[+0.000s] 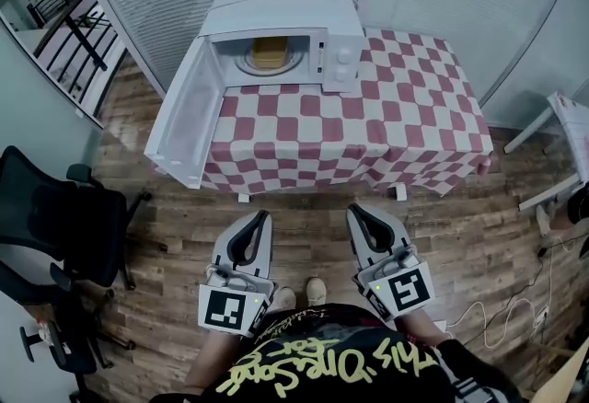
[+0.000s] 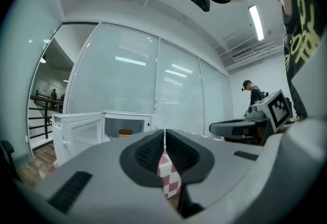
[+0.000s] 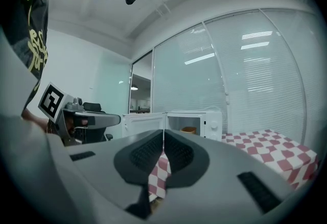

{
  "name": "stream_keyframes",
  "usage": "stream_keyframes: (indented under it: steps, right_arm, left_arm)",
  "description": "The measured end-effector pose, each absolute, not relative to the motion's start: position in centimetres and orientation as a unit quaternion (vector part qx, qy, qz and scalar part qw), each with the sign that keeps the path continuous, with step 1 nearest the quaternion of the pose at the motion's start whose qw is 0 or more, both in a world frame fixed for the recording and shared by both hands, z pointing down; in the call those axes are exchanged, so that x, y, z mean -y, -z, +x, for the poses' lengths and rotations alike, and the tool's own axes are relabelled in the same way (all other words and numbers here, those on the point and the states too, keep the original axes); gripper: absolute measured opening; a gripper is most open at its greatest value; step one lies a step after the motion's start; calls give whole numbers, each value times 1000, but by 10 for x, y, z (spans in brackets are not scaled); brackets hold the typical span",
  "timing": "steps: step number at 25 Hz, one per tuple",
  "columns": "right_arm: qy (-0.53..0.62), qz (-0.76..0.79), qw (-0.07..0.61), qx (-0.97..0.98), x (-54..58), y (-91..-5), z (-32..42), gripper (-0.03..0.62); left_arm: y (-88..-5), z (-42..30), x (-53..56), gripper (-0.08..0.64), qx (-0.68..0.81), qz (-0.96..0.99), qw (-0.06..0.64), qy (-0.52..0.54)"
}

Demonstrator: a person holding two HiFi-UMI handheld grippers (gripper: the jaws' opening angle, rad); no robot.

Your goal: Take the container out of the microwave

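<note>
The left gripper (image 1: 261,217) and the right gripper (image 1: 355,210) are both closed tight with nothing held. In each gripper view the two dark pads meet along a thin line, and only the checked cloth (image 2: 168,177) shows through the notch below. They are held side by side, close to the holder's body, pointing at the table (image 1: 460,173). A strip of wooden floor (image 1: 304,231) lies between their tips and the table's near edge, so they are well apart from it.

One white microwave (image 1: 281,13) stands on the far left part of the table. Its door (image 1: 187,120) is swung wide to the left and hangs past the table edge. The container (image 1: 271,52), a single yellowish-tan one, sits inside on the round plate, in plain sight from both gripper views.

Left of the table are two black office chairs (image 1: 55,208), the nearer one partly cut off. At the right, white furniture (image 1: 561,139) is cut by the picture's edge, and a pale cable (image 1: 497,309) trails over the floor. In the left gripper view another person (image 2: 254,94) stands far right, partly hidden behind the right gripper.
</note>
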State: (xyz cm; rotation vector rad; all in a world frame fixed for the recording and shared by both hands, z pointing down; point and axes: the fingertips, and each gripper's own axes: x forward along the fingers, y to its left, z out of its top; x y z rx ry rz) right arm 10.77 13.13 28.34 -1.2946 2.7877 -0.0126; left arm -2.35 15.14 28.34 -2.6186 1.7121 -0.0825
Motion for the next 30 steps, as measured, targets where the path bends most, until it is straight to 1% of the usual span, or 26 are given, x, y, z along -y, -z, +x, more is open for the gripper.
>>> stream_keyframes:
  steps: [3, 7, 8, 11, 14, 16, 21, 26, 30]
  right_arm:
    - [20, -418, 2, -908, -133, -298, 112, 11]
    - [32, -416, -11, -909, -133, -305, 121, 11]
    - [36, -415, -11, -909, -133, -306, 123, 11]
    - [19, -407, 19, -913, -128, -303, 124, 11]
    - [52, -405, -28, -912, -133, -322, 126, 11]
    - [54, -405, -37, -912, -131, -325, 126, 11]
    - [25, -409, 0, -912, -111, -312, 117, 11]
    - [31, -417, -20, -908, -91, -310, 109, 11]
    - [12, -429, 25, -903, -62, -296, 102, 11]
  left_arm:
    - [-291, -19, -153, 15, -541, -841, -2, 30]
    - [-296, -16, -153, 15, -553, -833, -3, 32]
    - [-295, -15, -153, 15, -557, -830, 0, 30]
    - [-294, -14, -153, 15, -568, -822, -2, 22]
    - [-297, -16, -157, 15, -569, -822, -3, 30]
    - [-300, -20, -156, 15, -571, -820, 0, 40]
    - [-300, -29, -141, 15, -572, -819, 3, 36]
    - [-292, -35, -112, 15, -561, -827, 17, 32]
    - [-290, -41, -83, 15, -554, -832, 23, 30]
